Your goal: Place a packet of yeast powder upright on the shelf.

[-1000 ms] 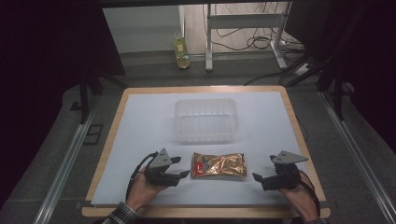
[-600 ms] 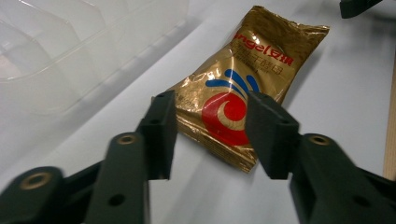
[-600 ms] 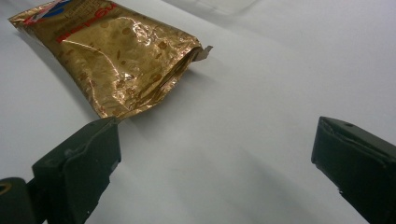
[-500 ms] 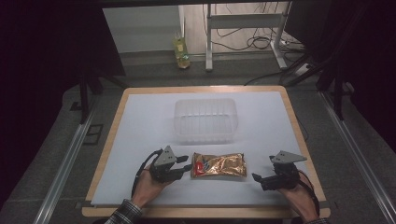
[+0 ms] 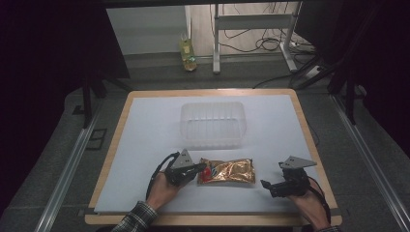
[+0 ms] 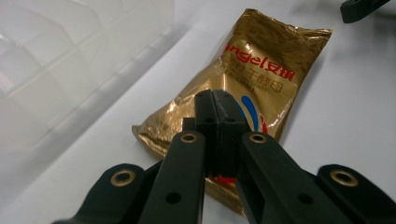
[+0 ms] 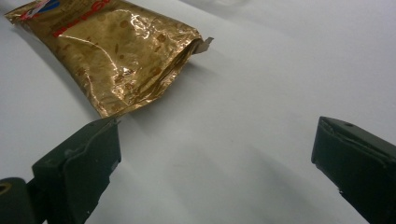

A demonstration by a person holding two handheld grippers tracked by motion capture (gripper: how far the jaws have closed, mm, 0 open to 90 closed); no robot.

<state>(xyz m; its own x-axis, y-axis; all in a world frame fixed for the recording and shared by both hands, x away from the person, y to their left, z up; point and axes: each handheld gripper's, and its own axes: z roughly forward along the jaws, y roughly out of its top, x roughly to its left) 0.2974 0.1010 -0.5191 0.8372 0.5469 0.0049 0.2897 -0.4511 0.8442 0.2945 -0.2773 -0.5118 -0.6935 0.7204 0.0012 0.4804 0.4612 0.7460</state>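
The left hand-held gripper (image 5: 202, 168) has slid rightward across the tabletop (image 5: 145, 145) since a second ago, when it sat apart from the gold foil packet (image 5: 227, 170); its jaws, spread then, have just been closing and now stand pressed together on the packet's near, red-printed edge, as the left gripper view (image 6: 215, 100) shows. The packet (image 6: 243, 88) lies flat on the white sheet where it lay before, just in front of the clear plastic tray (image 5: 212, 123). The left hand (image 5: 162, 191) comes in low from the bottom edge, the gripper pointing level to the right. The right hand-held gripper (image 5: 265, 183) has kept its place near the packet's other end, jaws spread wide and holding nothing, pointing left toward the crimped end of the packet (image 7: 116, 51).
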